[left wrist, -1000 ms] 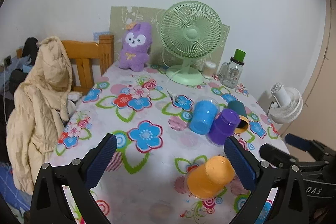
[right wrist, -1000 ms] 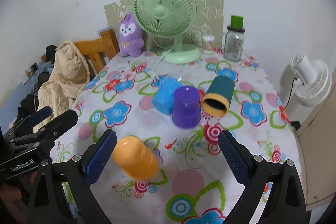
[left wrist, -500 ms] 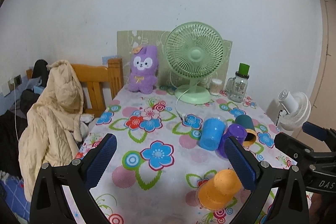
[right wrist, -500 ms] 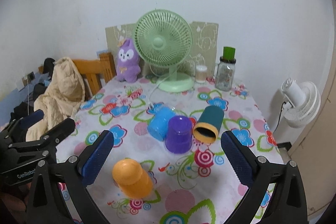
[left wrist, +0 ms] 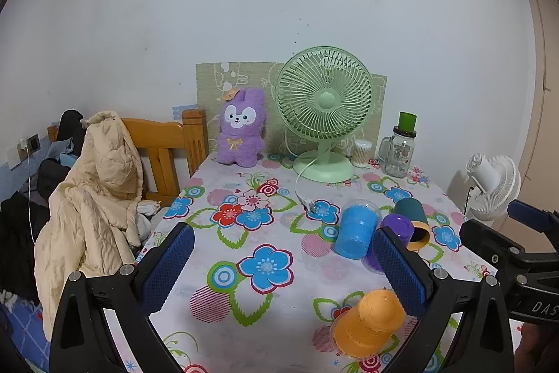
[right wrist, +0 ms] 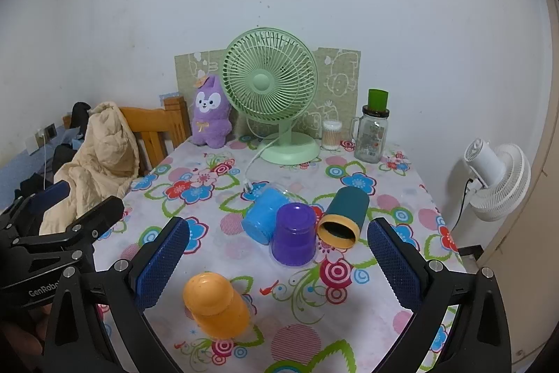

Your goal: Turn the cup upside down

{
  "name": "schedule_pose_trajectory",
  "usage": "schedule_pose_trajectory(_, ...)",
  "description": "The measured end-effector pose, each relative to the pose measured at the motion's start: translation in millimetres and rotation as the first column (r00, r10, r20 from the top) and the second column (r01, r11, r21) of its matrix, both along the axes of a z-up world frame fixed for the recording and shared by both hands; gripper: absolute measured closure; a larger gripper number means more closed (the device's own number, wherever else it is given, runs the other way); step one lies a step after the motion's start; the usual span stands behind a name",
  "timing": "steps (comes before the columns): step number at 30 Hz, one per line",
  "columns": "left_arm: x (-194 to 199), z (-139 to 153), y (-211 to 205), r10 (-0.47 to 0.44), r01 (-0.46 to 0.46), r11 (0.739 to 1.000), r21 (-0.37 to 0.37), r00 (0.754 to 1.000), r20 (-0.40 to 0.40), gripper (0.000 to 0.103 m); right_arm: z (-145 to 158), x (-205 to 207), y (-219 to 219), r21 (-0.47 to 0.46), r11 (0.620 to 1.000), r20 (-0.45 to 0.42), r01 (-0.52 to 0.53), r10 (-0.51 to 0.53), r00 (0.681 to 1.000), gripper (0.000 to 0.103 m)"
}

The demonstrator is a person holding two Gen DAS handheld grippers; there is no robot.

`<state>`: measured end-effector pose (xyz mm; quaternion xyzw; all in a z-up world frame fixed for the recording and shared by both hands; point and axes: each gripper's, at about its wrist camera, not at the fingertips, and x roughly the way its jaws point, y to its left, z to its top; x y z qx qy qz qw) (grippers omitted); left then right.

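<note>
Several cups sit on the flowered table [right wrist: 384, 219]. An orange cup [right wrist: 215, 305] [left wrist: 368, 322] stands upside down near the front. A purple cup [right wrist: 293, 233] stands upside down in the middle, partly hidden in the left wrist view [left wrist: 398, 226]. A blue cup [right wrist: 263, 215] [left wrist: 356, 231] leans tilted beside it. A teal cup with a yellow rim [right wrist: 344, 217] [left wrist: 412, 221] lies on its side, mouth toward me. My left gripper [left wrist: 279, 268] and right gripper [right wrist: 277, 263] are both open, empty, and held above the table's near edge.
A green desk fan [right wrist: 270, 86] with a loose cord, a purple plush [right wrist: 209, 114], a glass jar with green lid [right wrist: 372, 131] and a small swab pot stand at the back. A wooden chair with a beige coat [right wrist: 104, 156] is left; a white fan [right wrist: 496, 180] right.
Both grippers have drawn back and tilted up, so the cups sit lower and farther in view. The cups have not moved. Both stay open.
</note>
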<state>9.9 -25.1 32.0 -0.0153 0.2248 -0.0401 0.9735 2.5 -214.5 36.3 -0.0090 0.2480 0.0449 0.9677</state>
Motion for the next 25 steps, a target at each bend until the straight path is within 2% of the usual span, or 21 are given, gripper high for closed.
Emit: schedule_pose_trajectory(25,0.2,-4.2,1.0,-0.005,0.005,1.0,0.006,1.0,-0.001,0.0,-5.0,1.1,2.4,0.006,1.0,-0.021,-0.003,0.004,1.0,0.0)
